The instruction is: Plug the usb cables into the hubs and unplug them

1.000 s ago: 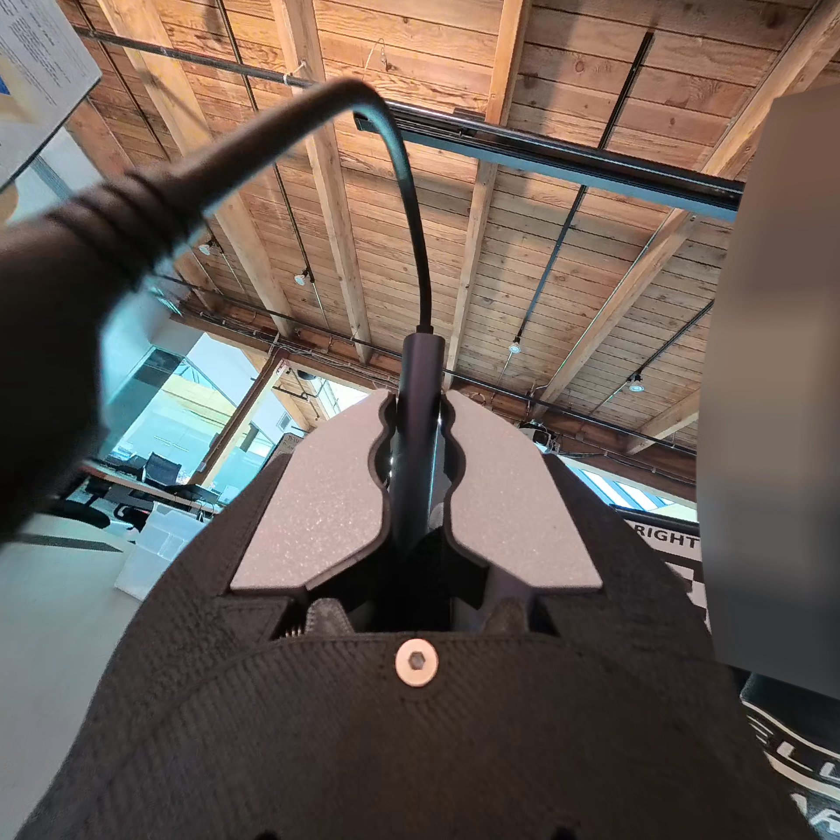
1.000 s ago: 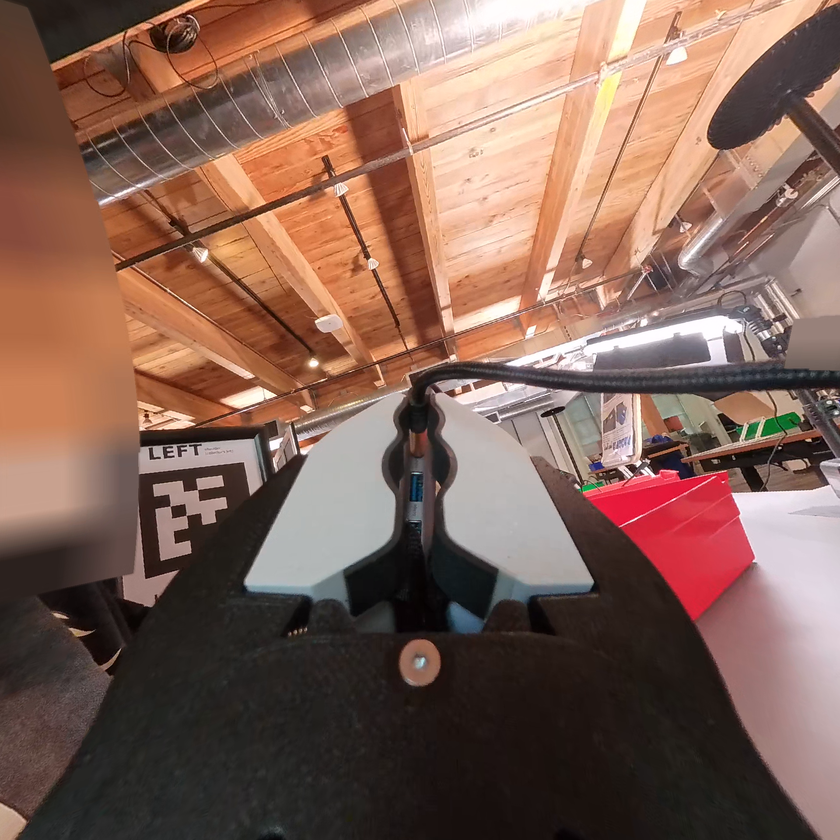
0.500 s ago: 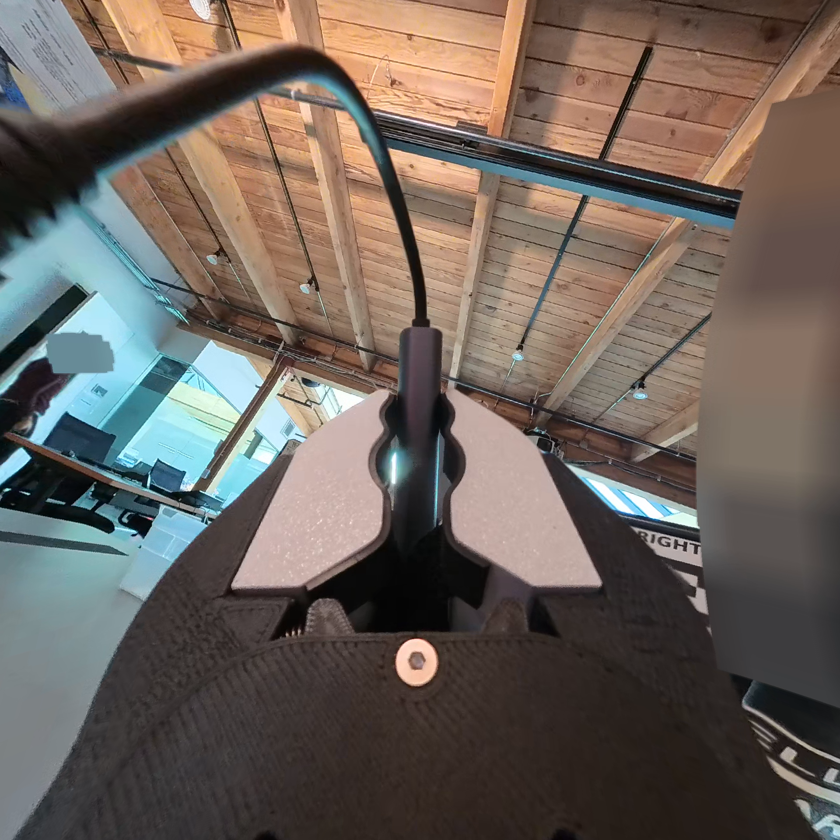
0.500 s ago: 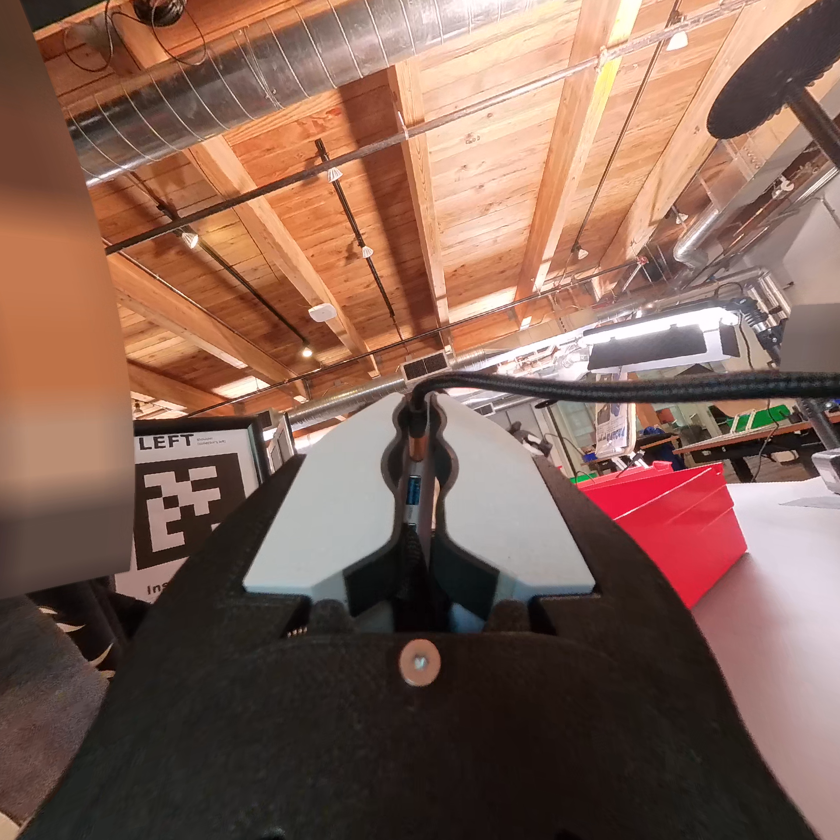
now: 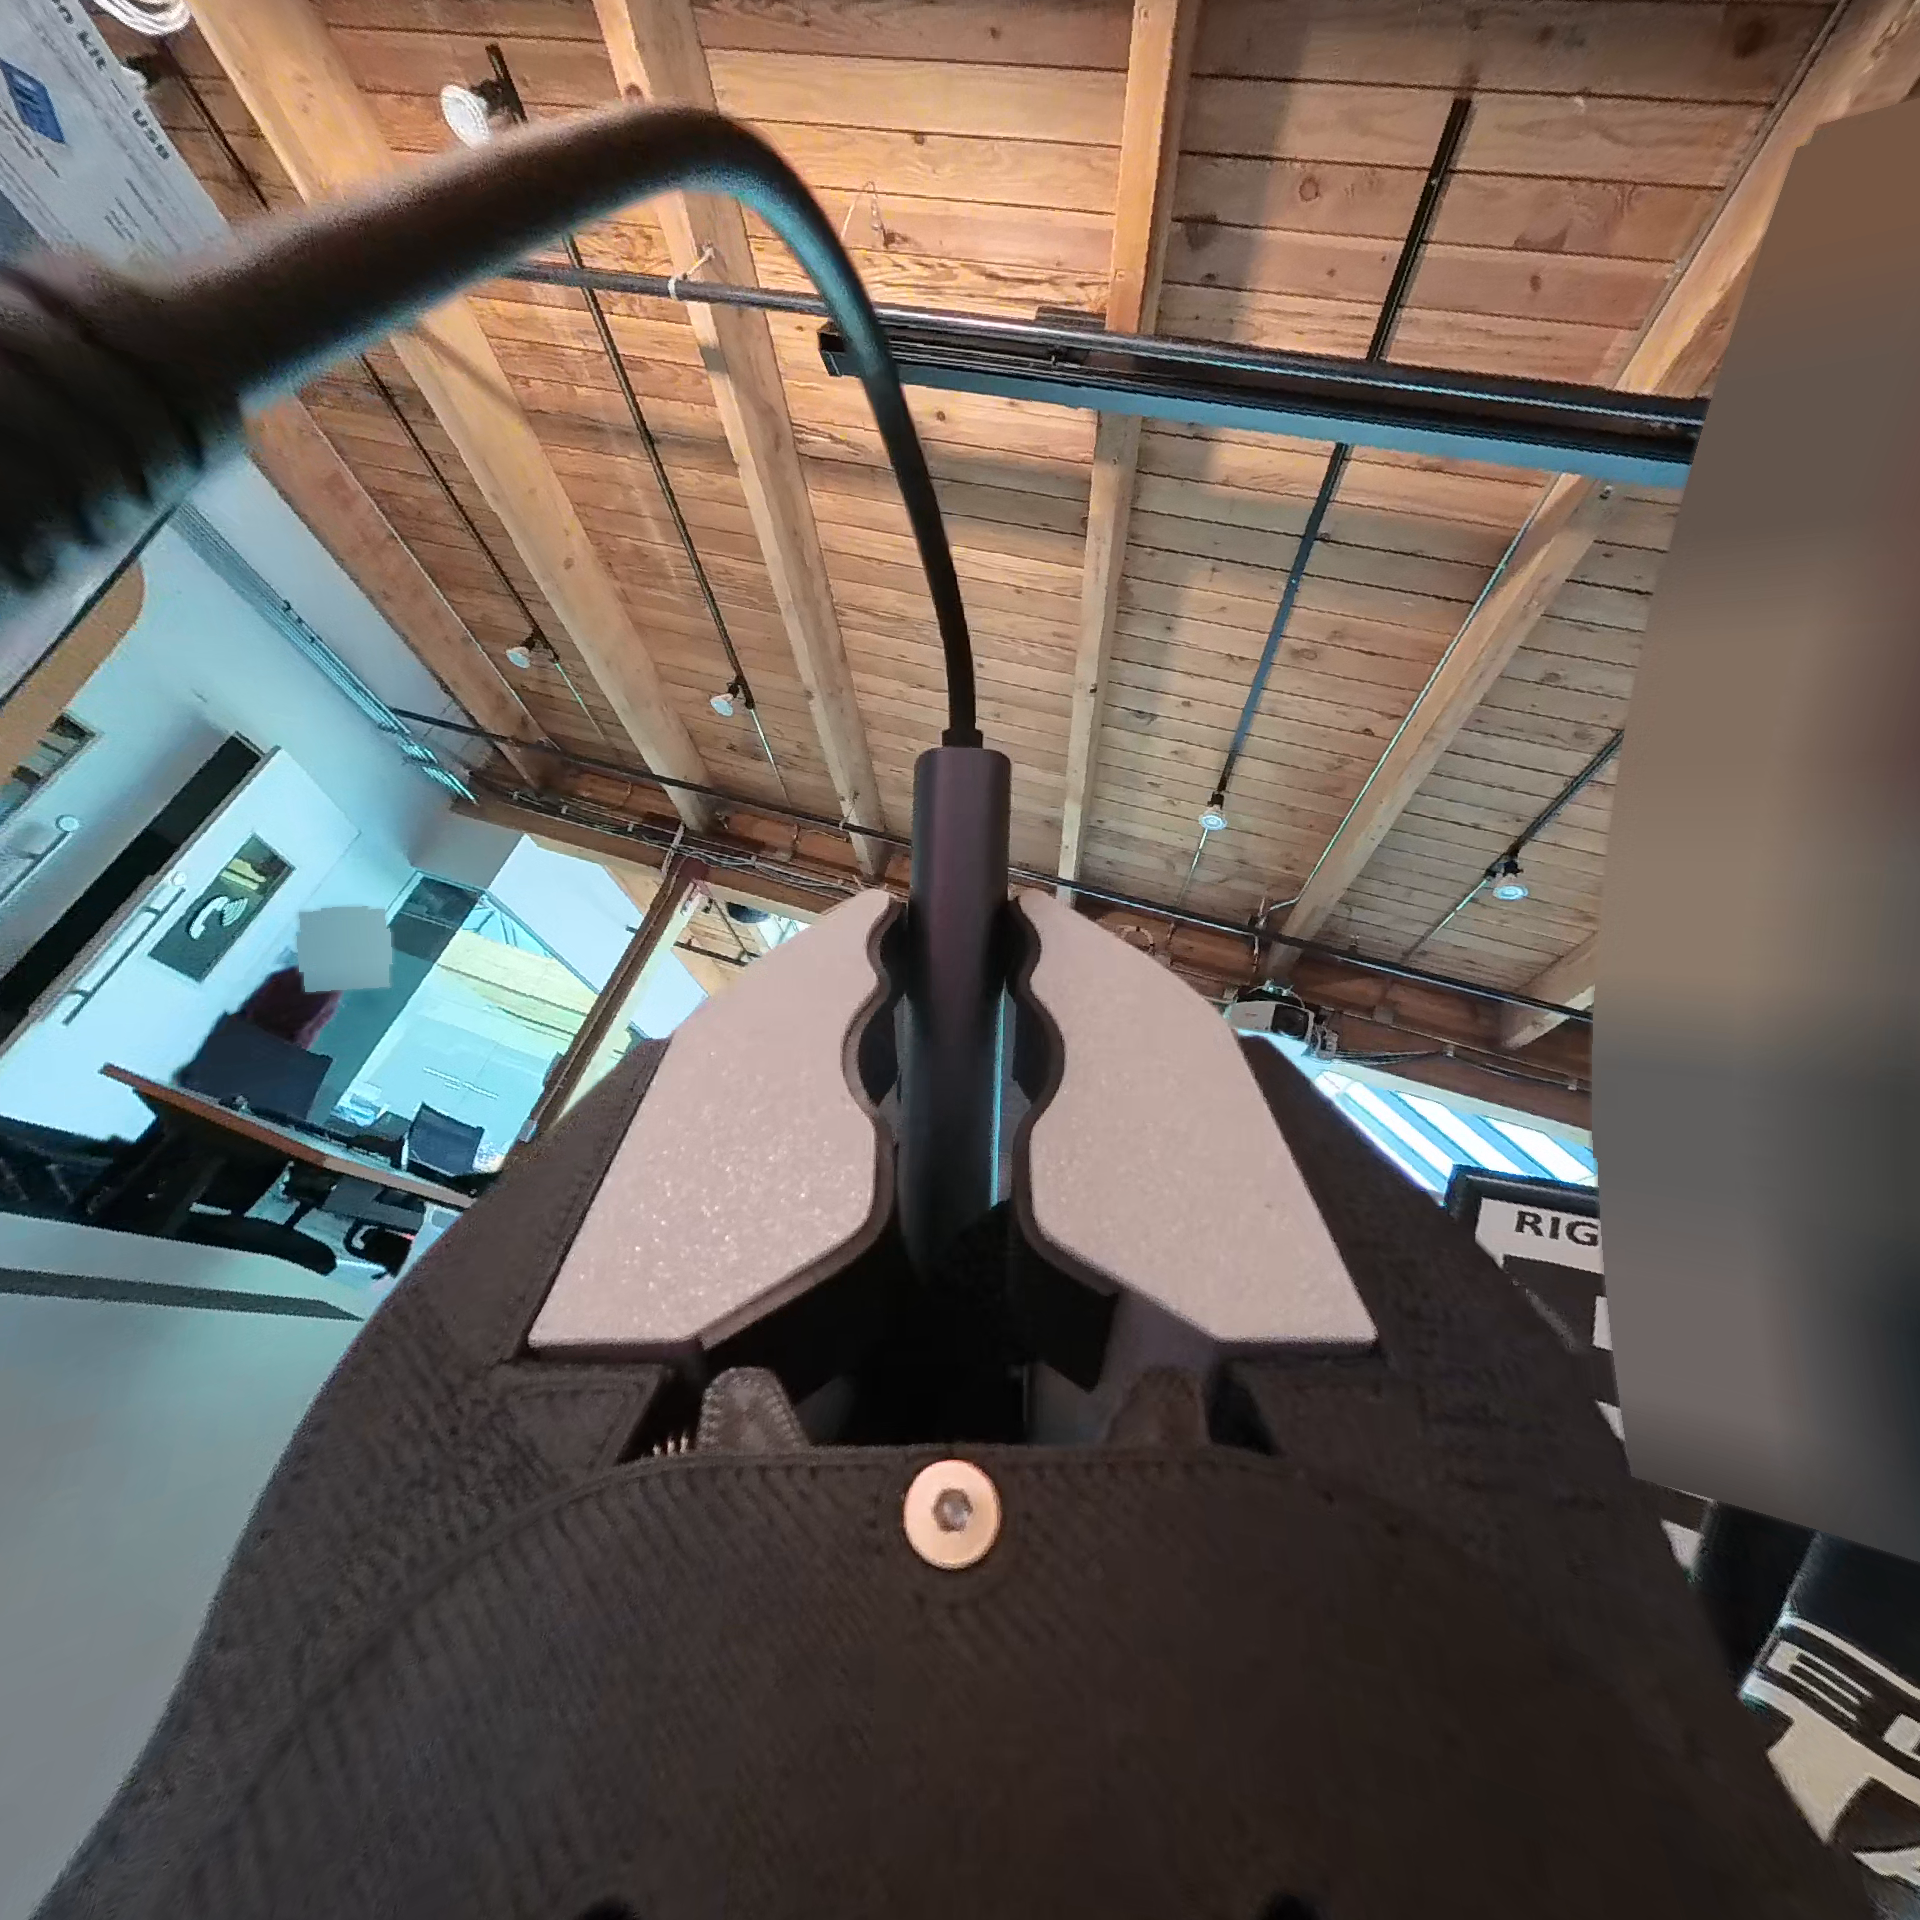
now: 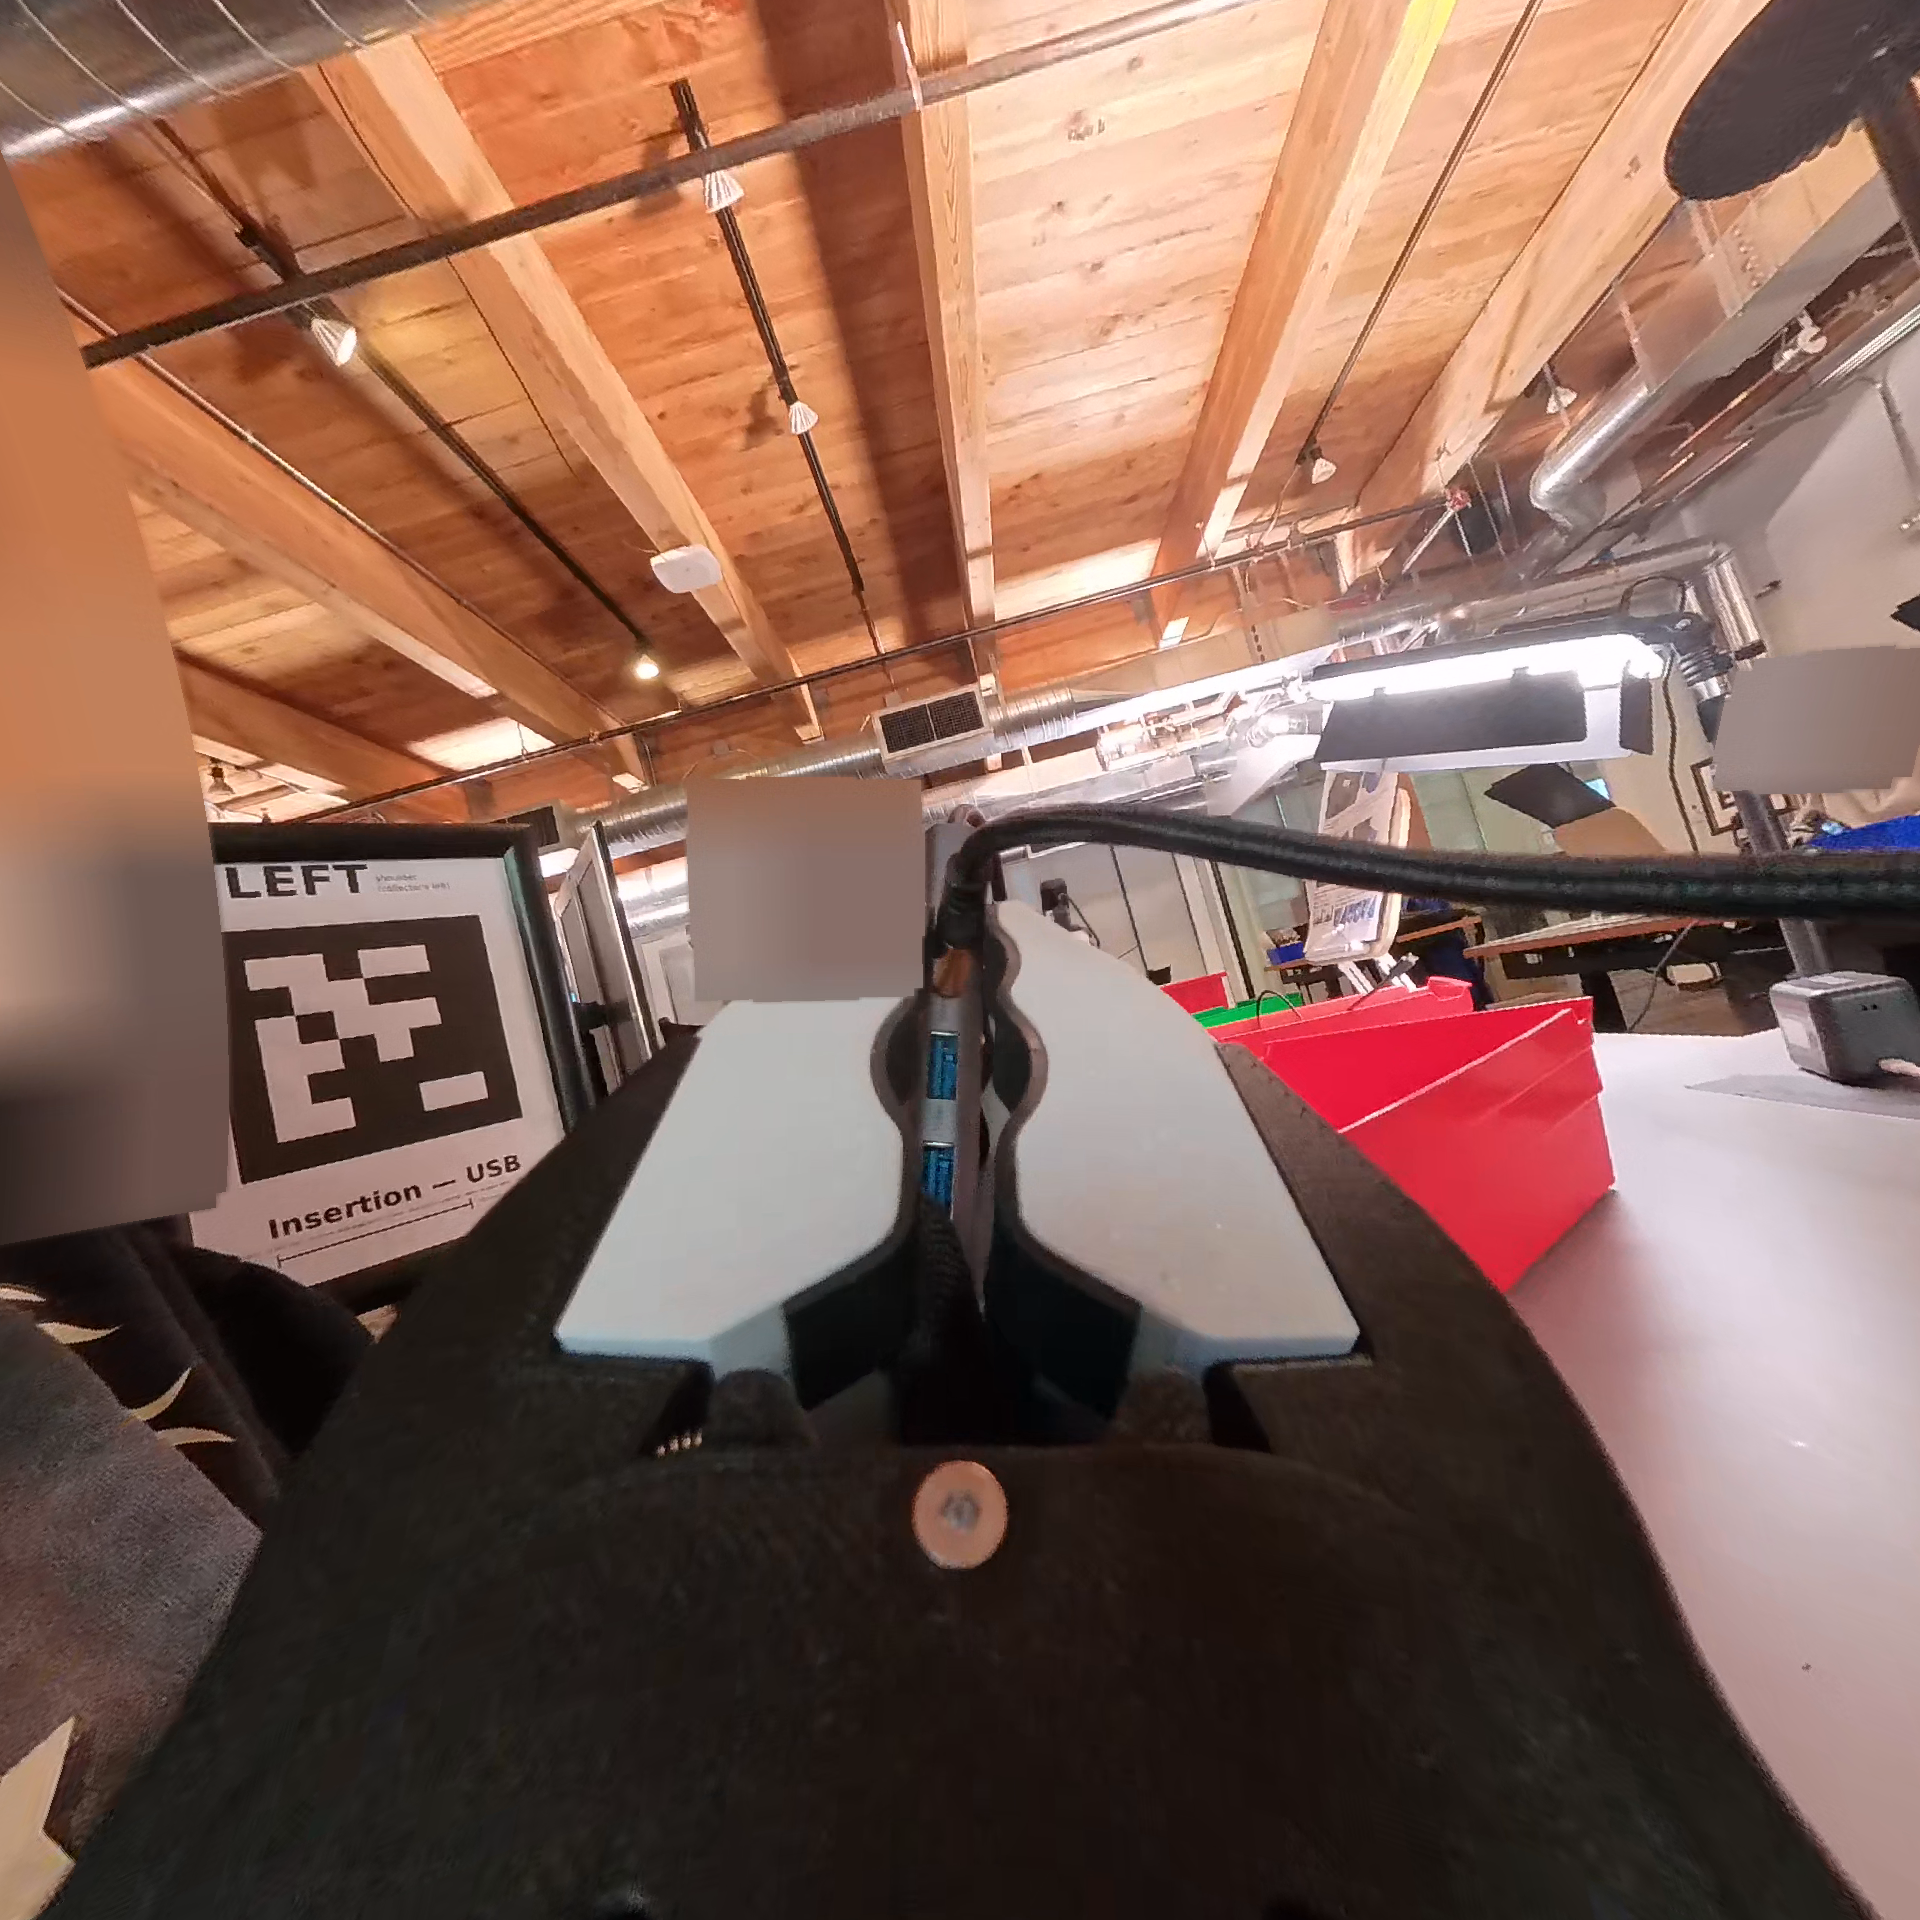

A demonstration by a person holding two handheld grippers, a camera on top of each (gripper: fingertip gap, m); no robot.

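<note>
My left gripper [image 5: 951, 920] points up at the wooden ceiling and is shut on a slim dark grey hub [image 5: 951, 831] that stands upright between the pads. The hub's thin black cable [image 5: 894, 416] arches up and left to a thick blurred end [image 5: 83, 416] close to the camera. My right gripper [image 6: 961, 961] is shut on a thin grey hub with blue ports [image 6: 945, 1070], held edge-on. That hub's black braided cable [image 6: 1455, 883] leaves the top and runs off to the right. The two hubs are apart, each in its own view.
A red bin [image 6: 1475, 1132] sits on the grey table [image 6: 1766, 1351] to the right, with a small grey box [image 6: 1839, 1023] behind it. A framed black-and-white marker card [image 6: 364, 1039] stands at the left. Another marker card [image 5: 1538, 1236] shows at the right of the left wrist view.
Both grippers keep their grip. The right wrist view has tipped down, showing more table and bin. In the left wrist view the cable's thick end has moved up and to the left.
</note>
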